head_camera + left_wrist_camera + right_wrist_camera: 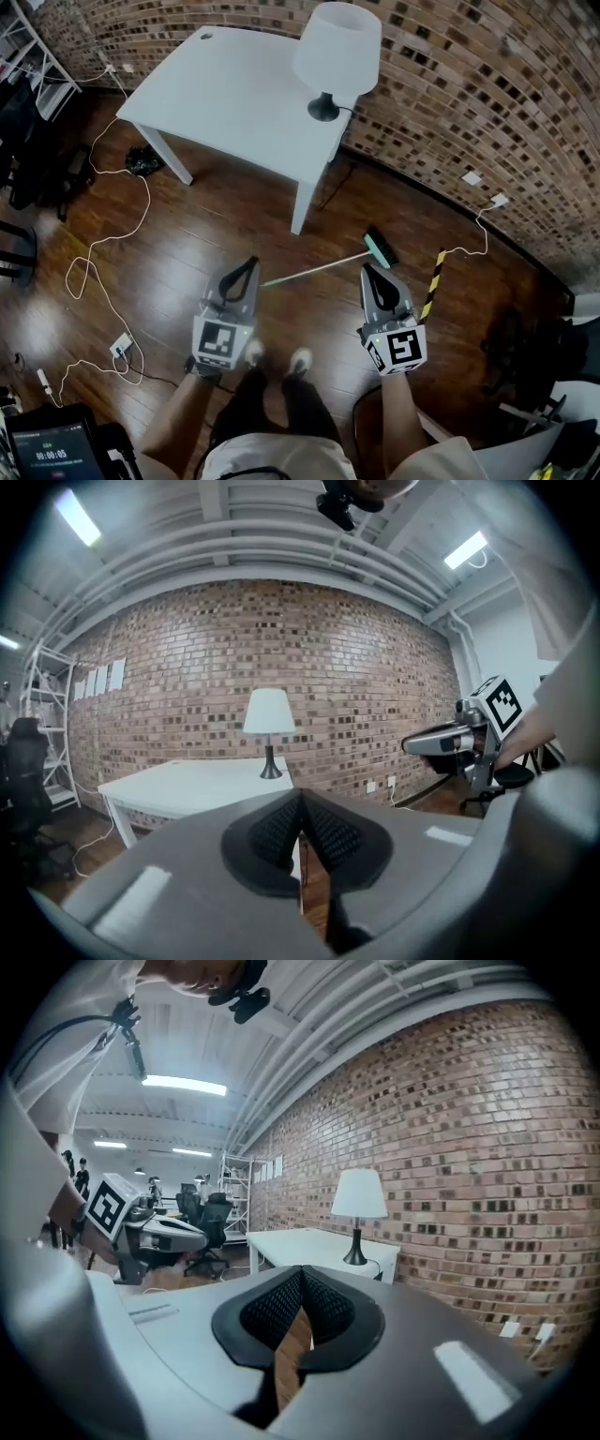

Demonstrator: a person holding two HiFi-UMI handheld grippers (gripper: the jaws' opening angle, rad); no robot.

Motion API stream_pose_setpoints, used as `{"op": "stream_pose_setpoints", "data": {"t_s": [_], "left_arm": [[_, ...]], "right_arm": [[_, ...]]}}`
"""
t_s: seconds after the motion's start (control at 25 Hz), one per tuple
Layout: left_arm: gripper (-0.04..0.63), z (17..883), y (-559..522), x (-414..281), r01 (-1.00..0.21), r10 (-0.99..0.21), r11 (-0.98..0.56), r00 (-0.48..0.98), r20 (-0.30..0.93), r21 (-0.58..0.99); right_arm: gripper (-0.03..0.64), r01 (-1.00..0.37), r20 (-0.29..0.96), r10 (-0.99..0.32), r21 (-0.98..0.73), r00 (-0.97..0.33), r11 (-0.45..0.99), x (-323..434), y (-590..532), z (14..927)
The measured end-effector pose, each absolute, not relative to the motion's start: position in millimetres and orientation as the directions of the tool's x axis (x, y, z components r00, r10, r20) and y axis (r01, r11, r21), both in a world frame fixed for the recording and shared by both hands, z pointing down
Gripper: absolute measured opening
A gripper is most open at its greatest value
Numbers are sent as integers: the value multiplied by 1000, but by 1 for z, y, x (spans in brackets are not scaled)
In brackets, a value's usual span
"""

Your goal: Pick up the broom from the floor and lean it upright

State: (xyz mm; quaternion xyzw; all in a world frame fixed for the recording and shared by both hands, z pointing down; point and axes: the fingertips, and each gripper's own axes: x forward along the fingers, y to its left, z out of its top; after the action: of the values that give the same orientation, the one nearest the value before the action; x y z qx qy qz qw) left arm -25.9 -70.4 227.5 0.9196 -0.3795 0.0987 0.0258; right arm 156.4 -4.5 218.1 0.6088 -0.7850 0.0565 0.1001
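Observation:
The broom point(323, 267) lies flat on the wooden floor, its teal brush head point(382, 247) toward the brick wall and its thin pale handle reaching left. My left gripper point(249, 263) hovers above the handle's left end, jaws shut and empty. My right gripper point(368, 270) hangs just below the brush head, also shut with nothing in it. In the left gripper view my gripper point(301, 803) shows its pads meeting; the right gripper point(302, 1279) view shows the same. Neither gripper view shows the broom.
A white table point(234, 94) with a white lamp point(336, 52) stands against the brick wall point(487, 103). A yellow-black striped bar point(433, 281) lies right of the broom. White cables point(103, 253) trail over the floor at left. The person's shoes point(300, 359) are just behind the grippers.

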Motion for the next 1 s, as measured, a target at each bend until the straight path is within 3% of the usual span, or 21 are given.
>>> {"op": "stream_pose_setpoints", "data": {"t_s": [0.48,0.8,1.0], "left_arm": [[-2,446,-118,-56,-781,-729,-620,607,316,68],[0,627,-100,-45,-776,-693,-622,608,387,105],[-1,735,-91,-48,-786,-695,-606,597,401,120]], "right_arm": [[15,-952,322,-899,-20,-296,306,131,-78,420],[15,-926,397,-844,-37,-359,376,131,-78,606],[17,-898,484,-794,37,-369,439,132,-75,733]]}}
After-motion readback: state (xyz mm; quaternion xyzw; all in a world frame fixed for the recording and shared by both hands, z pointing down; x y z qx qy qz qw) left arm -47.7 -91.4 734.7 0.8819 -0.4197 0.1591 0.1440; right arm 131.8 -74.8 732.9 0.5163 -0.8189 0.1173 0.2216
